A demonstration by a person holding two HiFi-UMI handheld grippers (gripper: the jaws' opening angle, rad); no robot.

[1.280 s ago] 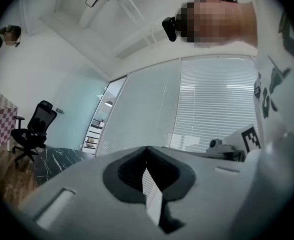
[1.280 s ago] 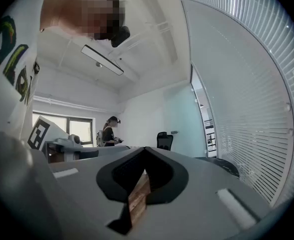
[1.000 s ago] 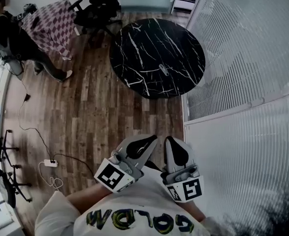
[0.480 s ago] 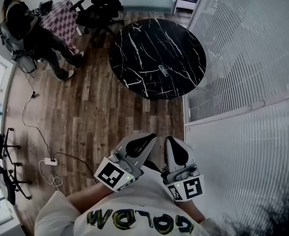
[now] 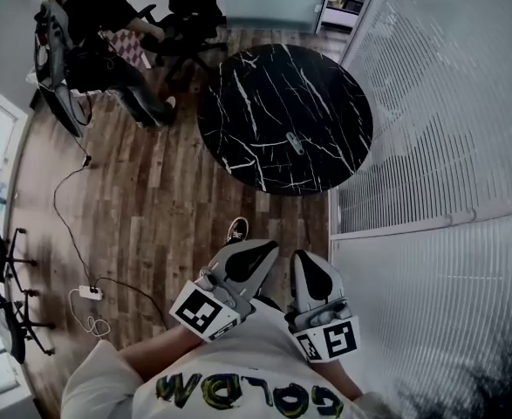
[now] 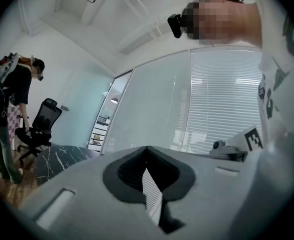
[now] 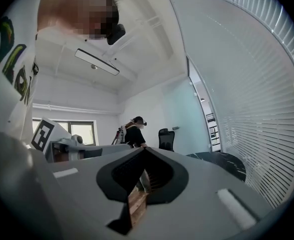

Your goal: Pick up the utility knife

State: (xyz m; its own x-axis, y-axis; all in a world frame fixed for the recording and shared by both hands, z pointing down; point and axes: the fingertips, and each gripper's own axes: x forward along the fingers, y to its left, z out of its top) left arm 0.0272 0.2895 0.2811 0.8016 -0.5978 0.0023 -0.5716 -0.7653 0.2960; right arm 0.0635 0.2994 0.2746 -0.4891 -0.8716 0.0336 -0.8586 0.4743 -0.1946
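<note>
— State of the tools?
— On the left gripper (image 5: 267, 249) the jaws are closed tip to tip, with nothing between them. The right gripper (image 5: 302, 257) is likewise closed and empty. Both are held side by side near the person's chest, pointing level.
— And the utility knife (image 5: 295, 143)?
— It lies flat on the round black table (image 5: 247, 85), well apart from both grippers and untouched.

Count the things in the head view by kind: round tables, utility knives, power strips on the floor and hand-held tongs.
Round black marble-patterned table: 1
Small grey utility knife lying on that table: 1
White power strip on the wooden floor: 1
Grey hand-held tongs with marker cubes: 2, the left tongs and the right tongs
Total: 5
</note>
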